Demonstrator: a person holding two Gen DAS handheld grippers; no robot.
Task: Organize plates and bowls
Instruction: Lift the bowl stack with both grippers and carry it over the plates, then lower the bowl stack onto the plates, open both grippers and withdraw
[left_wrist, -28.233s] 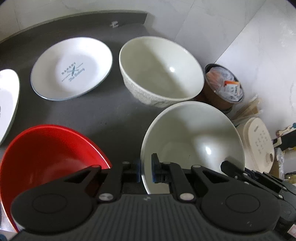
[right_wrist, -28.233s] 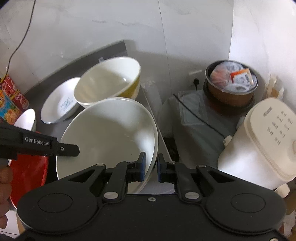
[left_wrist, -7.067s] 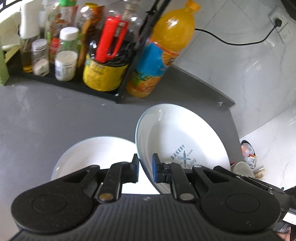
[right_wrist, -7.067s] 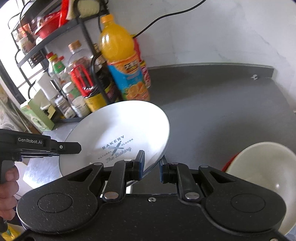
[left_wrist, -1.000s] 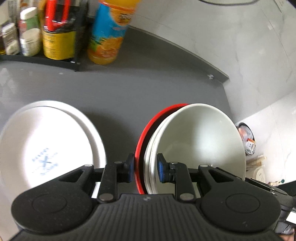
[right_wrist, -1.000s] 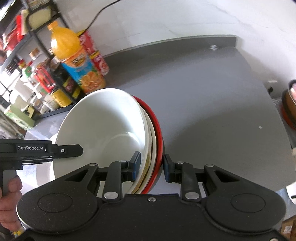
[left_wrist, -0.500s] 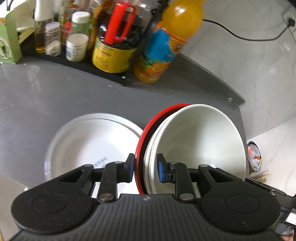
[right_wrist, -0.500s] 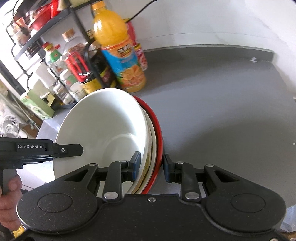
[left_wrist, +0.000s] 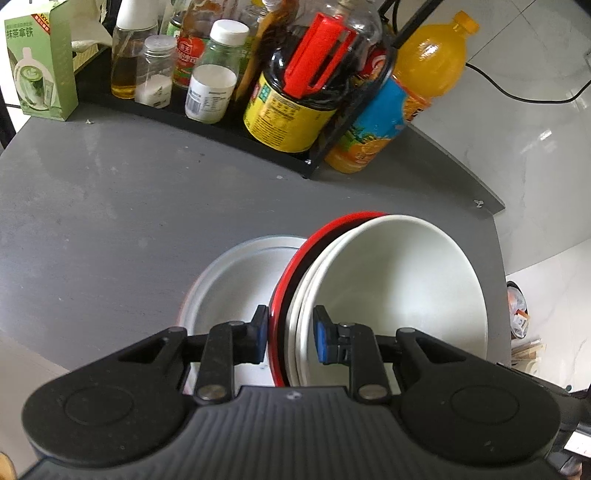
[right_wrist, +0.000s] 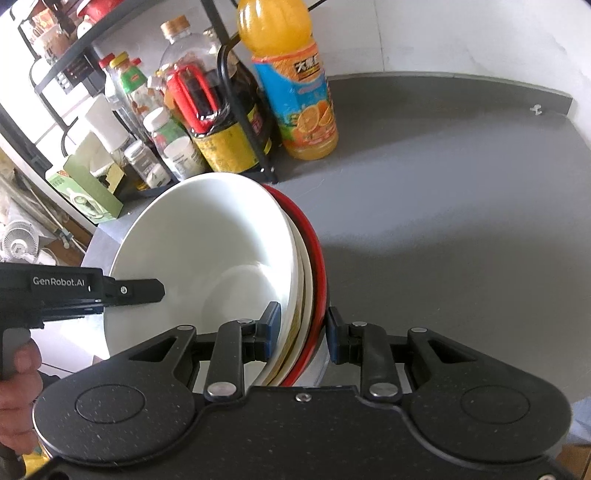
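A stack of nested bowls is held tilted above the grey counter (left_wrist: 110, 221): white bowls (left_wrist: 399, 295) sit inside a red bowl (left_wrist: 325, 229). My left gripper (left_wrist: 290, 338) is shut on the stack's near rim, one pad outside the red bowl and one inside the top white bowl. My right gripper (right_wrist: 303, 332) is shut on the opposite rim of the same white bowls (right_wrist: 207, 251) and red bowl (right_wrist: 314, 243). White plates (left_wrist: 236, 284) lie stacked on the counter, partly hidden beneath the bowls' left side.
A black rack (left_wrist: 221, 129) of sauce bottles and jars lines the back, with an orange juice bottle (right_wrist: 295, 85) beside it and a green carton (left_wrist: 37, 62) at the left. The counter's edge (left_wrist: 37, 350) drops off near left. A hand (right_wrist: 14, 369) holds the left gripper.
Both grippers have carried the bowl stack left toward the rack. It now hangs over the plates' right side, where before it was beside them. The grips are unchanged.
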